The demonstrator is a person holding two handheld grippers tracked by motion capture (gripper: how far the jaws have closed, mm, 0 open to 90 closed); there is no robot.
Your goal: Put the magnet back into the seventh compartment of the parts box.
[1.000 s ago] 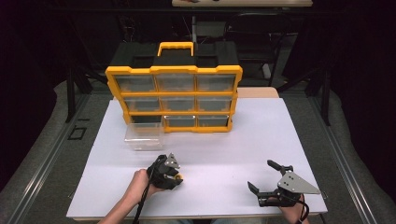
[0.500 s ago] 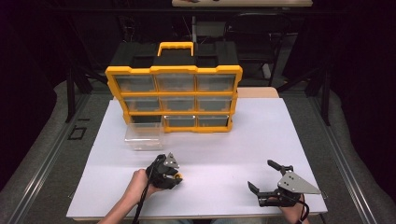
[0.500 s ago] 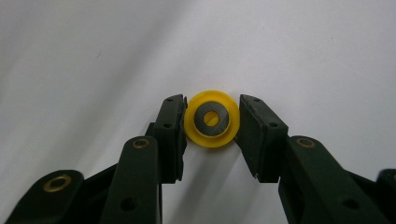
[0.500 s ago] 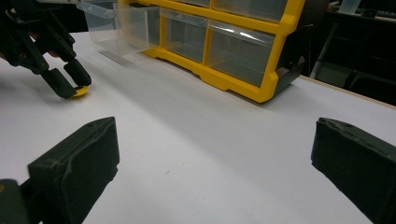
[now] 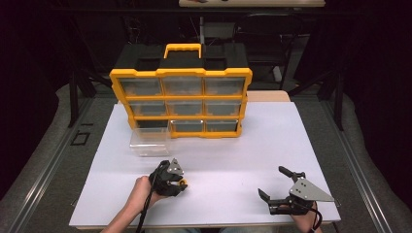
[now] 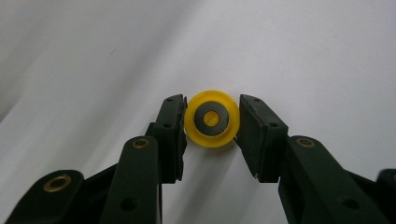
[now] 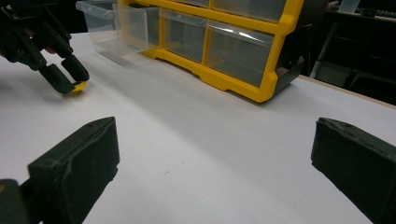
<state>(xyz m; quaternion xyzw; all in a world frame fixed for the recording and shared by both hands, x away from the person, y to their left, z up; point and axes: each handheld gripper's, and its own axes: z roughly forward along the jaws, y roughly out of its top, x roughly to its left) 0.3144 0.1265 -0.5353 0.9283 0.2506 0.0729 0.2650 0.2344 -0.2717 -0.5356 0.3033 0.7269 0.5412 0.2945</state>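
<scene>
A small yellow ring (image 6: 212, 135) with a dark washer-like centre lies flat on the white table (image 5: 233, 155). My left gripper (image 6: 211, 123) has its two black jaws closed against the ring's left and right sides. From above, this gripper (image 5: 179, 185) sits at the table's front left, the yellow ring (image 5: 183, 183) peeking out at its tip. My right gripper (image 5: 272, 181) rests at the front right, open wide, nothing between its jaws. The right gripper view looks between its own spread jaws (image 7: 215, 158) at the left gripper (image 7: 70, 84) and the ring (image 7: 78, 87).
A yellow and black drawer organizer (image 5: 180, 102) with clear drawers stands at the back of the table. One clear drawer (image 5: 149, 142) sits out on the table in front of its lower left slot. The table ends just behind both hands.
</scene>
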